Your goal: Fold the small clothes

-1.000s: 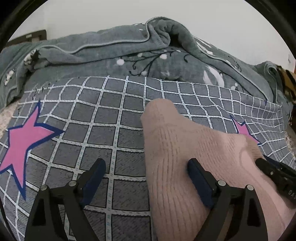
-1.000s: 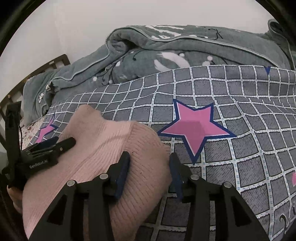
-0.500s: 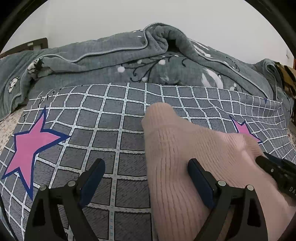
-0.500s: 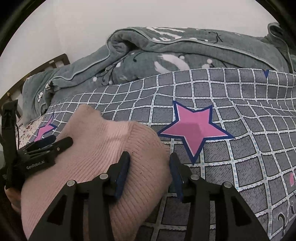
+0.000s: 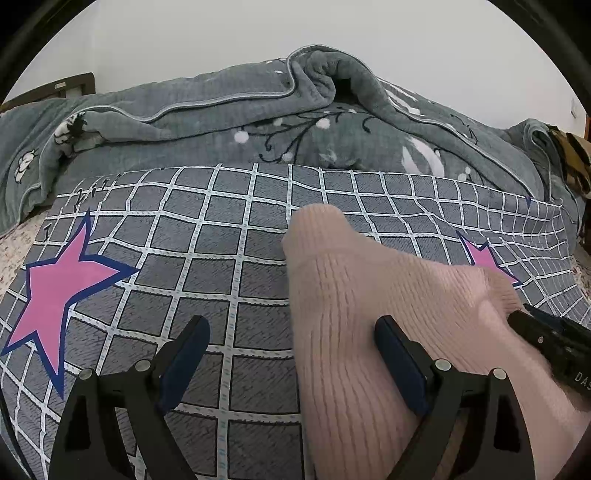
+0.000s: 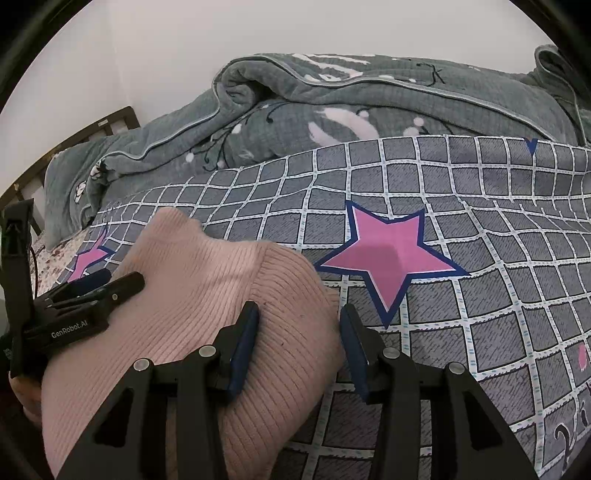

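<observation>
A bed [image 5: 236, 266] fills most of the room before me, spread with a grey sheet checked in white lines and printed with pink, blue-edged stars [image 6: 388, 254]. Along its far side lies a rumpled grey-green quilted blanket [image 5: 207, 110] with pale piping and white floral print, heaped against a plain white wall [image 6: 295, 26]. A strip of dark wooden bed frame [image 6: 110, 123] shows at the far left corner.

On the checked sheet, at the near edge, lies a pale pink ribbed knit garment [image 5: 351, 314], folded into a thick bundle with one narrow end pointing toward the blanket.

The left gripper [image 5: 291, 354] stands with its fingers wide apart: the right-side finger presses down on the pink knit while the other sits over bare sheet, so the garment's left edge falls between them without being pinched. The right gripper [image 6: 299, 339] has its fingers narrower; the left one rests against the ribbed fold, the other stands just clear of the garment's right edge, a small gap showing, so nothing is clamped.
</observation>
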`<state>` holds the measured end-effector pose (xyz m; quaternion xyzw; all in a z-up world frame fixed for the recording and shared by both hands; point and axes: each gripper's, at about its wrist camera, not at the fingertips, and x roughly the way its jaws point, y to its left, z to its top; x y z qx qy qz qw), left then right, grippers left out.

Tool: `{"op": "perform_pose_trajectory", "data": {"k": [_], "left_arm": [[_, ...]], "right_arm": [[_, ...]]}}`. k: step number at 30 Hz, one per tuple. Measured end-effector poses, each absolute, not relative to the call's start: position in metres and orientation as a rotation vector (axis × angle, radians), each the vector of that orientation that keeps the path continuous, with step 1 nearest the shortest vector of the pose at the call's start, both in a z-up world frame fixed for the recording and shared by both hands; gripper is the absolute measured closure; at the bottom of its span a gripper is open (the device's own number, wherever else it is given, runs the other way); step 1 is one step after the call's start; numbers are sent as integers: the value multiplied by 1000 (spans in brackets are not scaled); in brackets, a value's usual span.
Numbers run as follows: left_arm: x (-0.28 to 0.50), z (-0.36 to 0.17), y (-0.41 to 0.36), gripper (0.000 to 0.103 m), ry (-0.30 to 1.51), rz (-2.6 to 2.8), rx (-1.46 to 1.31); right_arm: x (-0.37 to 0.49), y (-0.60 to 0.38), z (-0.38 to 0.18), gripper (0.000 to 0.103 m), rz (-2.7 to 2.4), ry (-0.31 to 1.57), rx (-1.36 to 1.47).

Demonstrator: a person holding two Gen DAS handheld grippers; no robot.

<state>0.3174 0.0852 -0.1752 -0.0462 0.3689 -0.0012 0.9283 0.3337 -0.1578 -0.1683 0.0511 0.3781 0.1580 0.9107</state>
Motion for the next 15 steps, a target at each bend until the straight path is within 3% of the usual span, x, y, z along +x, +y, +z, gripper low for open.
{"op": "perform_pose_trajectory", "data": {"k": [15], "left_arm": [[317,-175,84,12,755,-7,-97]], "right_arm": [[334,-157,-169,58,326,780,107]]}}
